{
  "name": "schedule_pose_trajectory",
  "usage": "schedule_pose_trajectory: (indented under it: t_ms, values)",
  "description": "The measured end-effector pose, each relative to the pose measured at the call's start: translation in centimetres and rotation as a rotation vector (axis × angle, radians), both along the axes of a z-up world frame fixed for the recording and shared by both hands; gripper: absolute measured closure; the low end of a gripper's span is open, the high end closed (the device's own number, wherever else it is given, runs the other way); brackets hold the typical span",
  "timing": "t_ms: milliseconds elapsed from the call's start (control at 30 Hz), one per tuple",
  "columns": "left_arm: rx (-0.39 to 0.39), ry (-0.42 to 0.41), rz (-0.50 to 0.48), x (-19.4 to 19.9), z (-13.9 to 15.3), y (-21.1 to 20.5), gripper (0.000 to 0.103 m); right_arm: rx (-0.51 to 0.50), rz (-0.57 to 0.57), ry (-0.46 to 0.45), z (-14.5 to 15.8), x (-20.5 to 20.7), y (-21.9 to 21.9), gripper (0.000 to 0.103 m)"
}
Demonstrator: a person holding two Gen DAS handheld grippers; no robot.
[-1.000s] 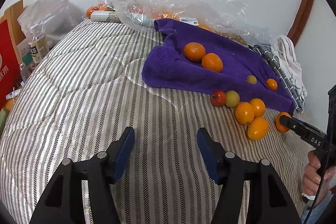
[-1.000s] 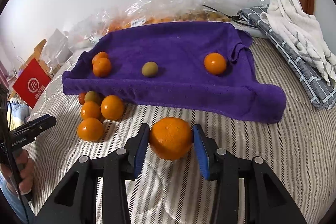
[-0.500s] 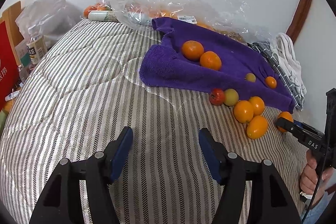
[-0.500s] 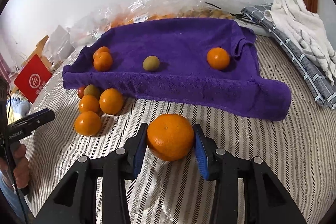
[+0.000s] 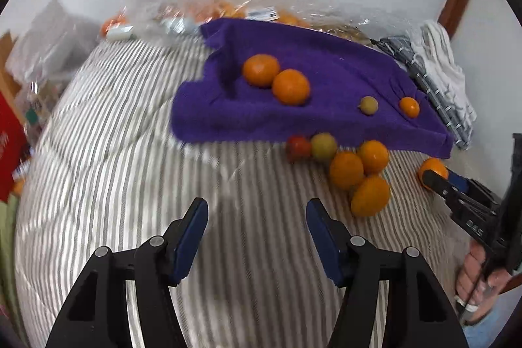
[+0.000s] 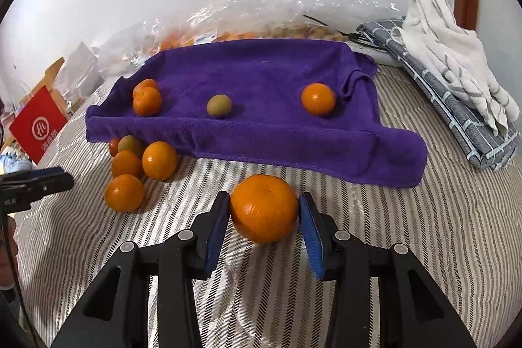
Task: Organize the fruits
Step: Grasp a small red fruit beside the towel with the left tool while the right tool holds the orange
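A striped bed (image 6: 407, 250) carries a purple towel (image 6: 261, 132), loose oranges (image 6: 124, 192) and folded cloths (image 6: 456, 80).

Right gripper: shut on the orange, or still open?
Shut on it: the right gripper has both blue pads against the orange, over the striped bedding.

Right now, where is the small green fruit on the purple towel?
In the right wrist view the green fruit sits mid-towel on the purple towel, between the pair of oranges at left and the lone orange at right.
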State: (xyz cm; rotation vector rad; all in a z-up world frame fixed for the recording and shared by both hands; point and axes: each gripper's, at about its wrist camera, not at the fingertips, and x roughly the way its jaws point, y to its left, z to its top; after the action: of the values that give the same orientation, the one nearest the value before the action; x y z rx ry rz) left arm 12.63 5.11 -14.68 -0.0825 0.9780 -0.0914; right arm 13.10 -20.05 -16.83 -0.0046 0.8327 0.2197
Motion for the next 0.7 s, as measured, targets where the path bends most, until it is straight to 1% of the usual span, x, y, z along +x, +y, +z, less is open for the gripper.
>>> schedule_pose_trajectory:
  t_ms: [100, 133, 200, 267, 333, 367, 433, 533, 600, 633, 700]
  values:
    - [0.092, 0.015, 0.004, 1.7, -0.5, -1.4, 0.043, 0.014, 0.003, 0.008, -0.1, 0.2, -0.2, 0.061]
    - [0.107, 0.016, -0.008, 2.1, -0.7, -1.8, 0.043, 0.016, 0.004, 0.009, -0.1, 0.2, -0.1, 0.061]
    - [0.111, 0.014, -0.032, 2.8, -1.1, -2.2, 0.043, 0.024, 0.003, 0.01, -0.2, 0.3, -0.2, 0.061]
    - [0.098, 0.006, -0.05, 3.3, -1.4, -2.5, 0.045, 0.033, 0.0, 0.013, -0.2, 0.4, -0.3, 0.061]
    - [0.084, 0.0, -0.063, 3.9, -1.7, -2.7, 0.052, 0.027, 0.003, 0.015, -0.2, 0.4, -0.2, 0.061]
    - [0.078, -0.002, -0.06, 4.2, -1.9, -2.8, 0.054, 0.02, 0.005, 0.015, -0.3, 0.4, -0.1, 0.061]
    - [0.078, -0.032, -0.048, 4.5, -1.9, -3.0, 0.059, 0.018, 0.007, 0.015, -0.3, 0.4, 0.0, 0.061]
    - [0.063, -0.064, -0.053, 4.8, -2.1, -3.1, 0.073, 0.038, 0.008, 0.019, -0.3, 0.6, -0.3, 0.061]
    - [0.048, -0.089, -0.061, 4.8, -2.2, -3.1, 0.078, 0.05, 0.008, 0.022, -0.3, 0.7, -0.4, 0.061]
    - [0.036, -0.091, -0.063, 4.8, -2.2, -3.0, 0.081, 0.053, 0.009, 0.024, -0.4, 0.7, -0.4, 0.061]
    - [-0.016, -0.101, -0.079, 4.6, -2.0, -2.7, 0.082, 0.065, 0.008, 0.026, -0.4, 0.8, -0.5, 0.061]
